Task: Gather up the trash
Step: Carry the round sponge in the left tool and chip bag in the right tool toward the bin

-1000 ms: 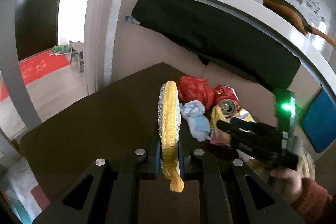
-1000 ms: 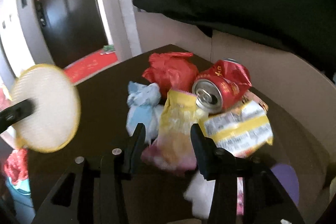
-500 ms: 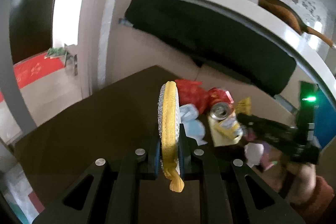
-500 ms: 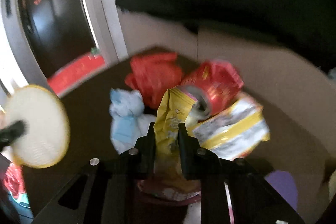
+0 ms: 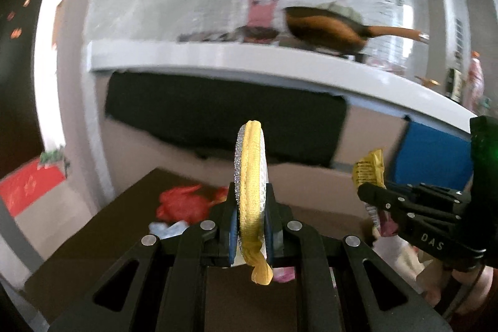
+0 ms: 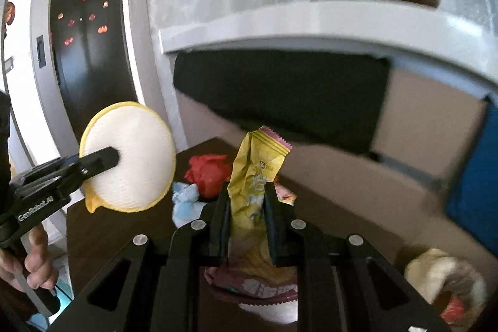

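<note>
Above the dark bench (image 6: 102, 226), the right tool (image 6: 246, 201) is clamped on a yellow snack wrapper (image 6: 255, 173), held upright & clear of the top. Left tool (image 5: 251, 209) is closed tight on a round yellow-rimmed scrub pad (image 5: 250, 176), edge-on in its own cam. Red crumpled bag (image 6: 207, 173) & pale blue wad (image 6: 186, 201) lie on the far part of the bench, w/ more wrappers (image 6: 448, 285) near right.

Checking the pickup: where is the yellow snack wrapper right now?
The yellow snack wrapper is clamped upright in the right gripper, raised above the dark table, right of the round scrubbing pad.
</note>
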Demonstrator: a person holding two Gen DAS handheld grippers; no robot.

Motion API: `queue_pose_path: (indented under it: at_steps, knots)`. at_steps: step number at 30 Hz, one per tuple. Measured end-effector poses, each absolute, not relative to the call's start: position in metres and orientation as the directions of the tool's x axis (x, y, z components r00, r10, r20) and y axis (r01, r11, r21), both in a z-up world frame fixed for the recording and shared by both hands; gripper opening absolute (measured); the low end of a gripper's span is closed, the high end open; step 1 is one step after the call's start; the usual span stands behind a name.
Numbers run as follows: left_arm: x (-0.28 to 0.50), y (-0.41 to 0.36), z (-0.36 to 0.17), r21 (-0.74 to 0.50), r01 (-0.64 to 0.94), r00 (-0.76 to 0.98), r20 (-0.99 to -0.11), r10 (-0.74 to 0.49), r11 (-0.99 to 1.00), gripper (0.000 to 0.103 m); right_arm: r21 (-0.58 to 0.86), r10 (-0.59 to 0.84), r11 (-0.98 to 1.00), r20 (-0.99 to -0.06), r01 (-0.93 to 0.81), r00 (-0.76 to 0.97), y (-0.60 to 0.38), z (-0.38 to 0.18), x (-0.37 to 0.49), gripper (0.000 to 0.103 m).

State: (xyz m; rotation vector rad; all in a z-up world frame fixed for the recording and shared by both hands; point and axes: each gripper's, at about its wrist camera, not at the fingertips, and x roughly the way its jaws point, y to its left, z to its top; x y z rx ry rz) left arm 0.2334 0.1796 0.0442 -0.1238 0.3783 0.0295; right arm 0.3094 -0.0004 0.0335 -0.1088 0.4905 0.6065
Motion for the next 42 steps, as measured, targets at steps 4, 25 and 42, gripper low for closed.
queue_pose_path:
  at_steps: [4,25,42]
  knots:
    - [0.237,0.131,0.065,-0.086,0.022,0.941,-0.334,-0.049,0.996,0.014,0.032,0.481,0.854,-0.426,-0.519,0.766,-0.048,0.054,0.295,0.018]
    - [0.267,-0.046,0.090,-0.087,0.285,0.898,-0.325,-0.298,0.954,0.014,0.059,0.302,0.952,-0.336,-0.300,0.892,-0.242,0.093,0.261,0.018]
    - [0.252,0.068,0.072,-0.110,0.086,0.934,-0.337,-0.118,0.990,0.014,0.160,0.463,0.886,-0.361,-0.435,0.810,-0.184,0.092,0.302,0.018]
